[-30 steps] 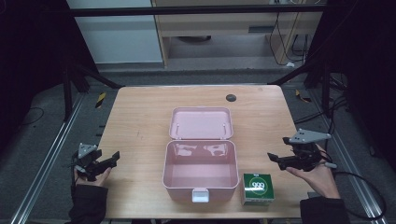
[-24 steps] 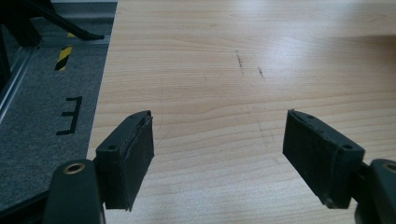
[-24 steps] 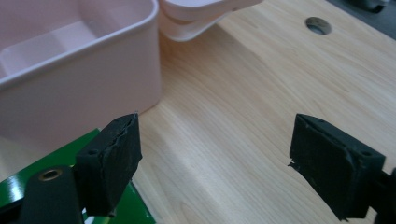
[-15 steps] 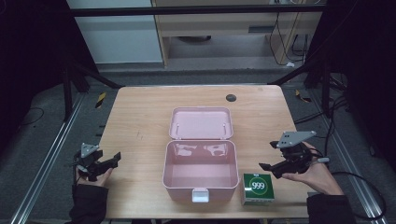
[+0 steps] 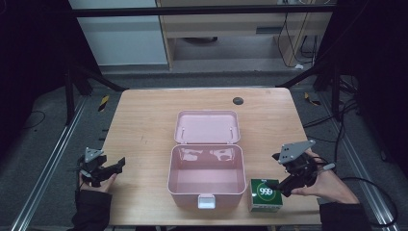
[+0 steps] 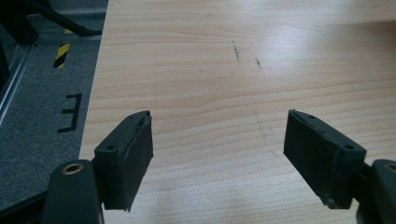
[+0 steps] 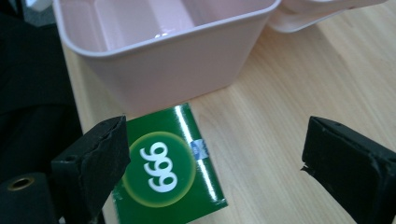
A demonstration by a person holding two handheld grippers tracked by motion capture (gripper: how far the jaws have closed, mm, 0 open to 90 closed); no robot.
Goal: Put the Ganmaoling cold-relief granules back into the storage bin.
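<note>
The right claw [image 7: 215,163], jaws apart, hangs over the green box [image 7: 170,172]; it looks light, stiff cardboard, best pinched across its sides. The left claw [image 6: 219,154] is spread wide too.

Wooden table [image 5: 144,120] with a small dark round cap [image 5: 237,101] near its far edge and a couple of scuff marks [image 6: 237,50]. Grey carpet floor, yellow-black tape [image 5: 103,102] just left of the table, white cabinet [image 5: 120,33] behind, cables [image 5: 293,43] at back right.
</note>
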